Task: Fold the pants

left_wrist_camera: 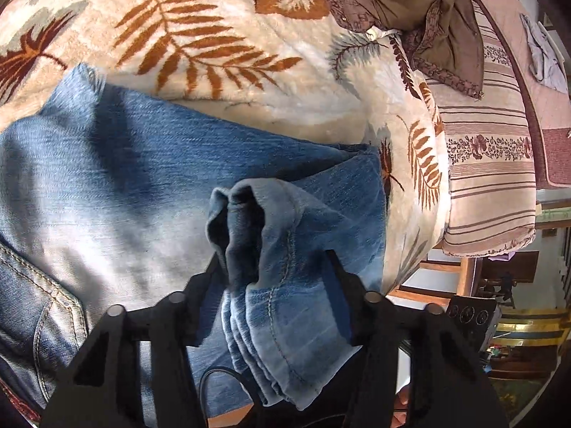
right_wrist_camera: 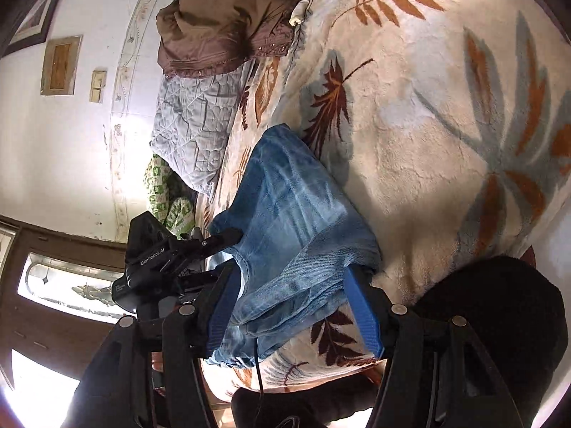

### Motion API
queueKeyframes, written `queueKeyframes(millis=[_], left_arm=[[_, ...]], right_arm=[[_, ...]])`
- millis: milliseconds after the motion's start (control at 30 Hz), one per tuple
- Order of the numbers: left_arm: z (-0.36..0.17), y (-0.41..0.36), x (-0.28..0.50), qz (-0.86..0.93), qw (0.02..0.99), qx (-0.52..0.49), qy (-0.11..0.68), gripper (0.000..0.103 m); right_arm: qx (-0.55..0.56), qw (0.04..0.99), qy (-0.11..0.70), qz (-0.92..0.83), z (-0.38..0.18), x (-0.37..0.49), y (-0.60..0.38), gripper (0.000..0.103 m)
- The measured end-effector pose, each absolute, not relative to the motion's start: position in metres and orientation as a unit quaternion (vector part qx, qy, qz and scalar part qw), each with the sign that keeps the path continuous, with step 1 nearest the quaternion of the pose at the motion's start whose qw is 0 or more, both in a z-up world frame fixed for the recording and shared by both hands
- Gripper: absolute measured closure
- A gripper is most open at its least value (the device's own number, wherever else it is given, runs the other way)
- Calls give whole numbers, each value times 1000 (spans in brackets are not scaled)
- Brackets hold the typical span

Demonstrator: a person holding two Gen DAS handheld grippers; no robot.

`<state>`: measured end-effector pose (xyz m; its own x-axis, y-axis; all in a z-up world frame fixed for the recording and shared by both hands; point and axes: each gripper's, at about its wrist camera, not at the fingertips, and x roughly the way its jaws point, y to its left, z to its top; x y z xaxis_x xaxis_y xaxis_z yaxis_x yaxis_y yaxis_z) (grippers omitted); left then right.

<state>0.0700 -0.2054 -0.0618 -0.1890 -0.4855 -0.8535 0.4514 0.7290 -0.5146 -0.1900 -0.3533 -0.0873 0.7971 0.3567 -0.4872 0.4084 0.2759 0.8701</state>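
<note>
The blue jeans lie on the bed, on a fluffy cream blanket with brown leaves on it. They look partly folded. The legs seem to lie on top of each other, and the hem end is bunched up at the near side. So I think one fold is made, but the pants are not a neat small pile yet. They still need at least one more fold and some smoothing.

The left hand-held gripper has the bunched hem between its fingers. The fingers are apart and do not seem to squeeze the cloth. The right hand-held gripper is wide apart too, with the edge of the jeans lying loose between its blue pads.

From the right wrist view I can read "GenRobot.AI" in white letters on the side of the left gripper. There is smaller writing under it, too tiny to read. A brown garment lies at the far end of the bed.
</note>
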Motion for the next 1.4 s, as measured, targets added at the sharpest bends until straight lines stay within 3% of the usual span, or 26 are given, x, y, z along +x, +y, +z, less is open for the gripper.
queueKeyframes(millis=[33,67,100,267,333,533,600,667,833,967,1267,1400], left_arm=[[-55,-207,68,-371,645,-10,668,66],[-47,-207,66,-375,652,-13,659,66],[-39,-206,64,-380,658,-18,649,66],[-68,-207,66,-278,700,80,653,66],[-69,-196,67,-288,704,47,648,66],[-27,-167,58,-373,679,-55,630,66],[-11,-165,56,-388,685,-77,612,48],[-5,-175,57,-389,690,-80,606,39],[-30,-207,61,-346,700,-48,623,39],[-73,-217,76,-276,706,-13,652,42],[-62,-216,63,-285,722,9,631,40],[-44,-209,38,-294,734,23,612,40]], right_arm=[[597,732,328,-15,-87,-183,-354,73],[584,737,338,-14,-85,-176,-355,88],[565,751,341,-11,-79,-172,-354,92],[505,777,376,-9,-83,-164,-350,92],[496,772,398,-11,-94,-164,-346,93],[472,806,358,-18,-58,-187,-358,88],[472,818,326,-27,-47,-192,-369,87],[470,828,306,-21,-39,-185,-376,86],[450,841,299,12,-42,-133,-377,86],[436,822,366,-8,-89,-96,-370,88],[491,803,336,28,-109,-105,-380,89],[461,818,342,41,-89,-124,-365,78]])
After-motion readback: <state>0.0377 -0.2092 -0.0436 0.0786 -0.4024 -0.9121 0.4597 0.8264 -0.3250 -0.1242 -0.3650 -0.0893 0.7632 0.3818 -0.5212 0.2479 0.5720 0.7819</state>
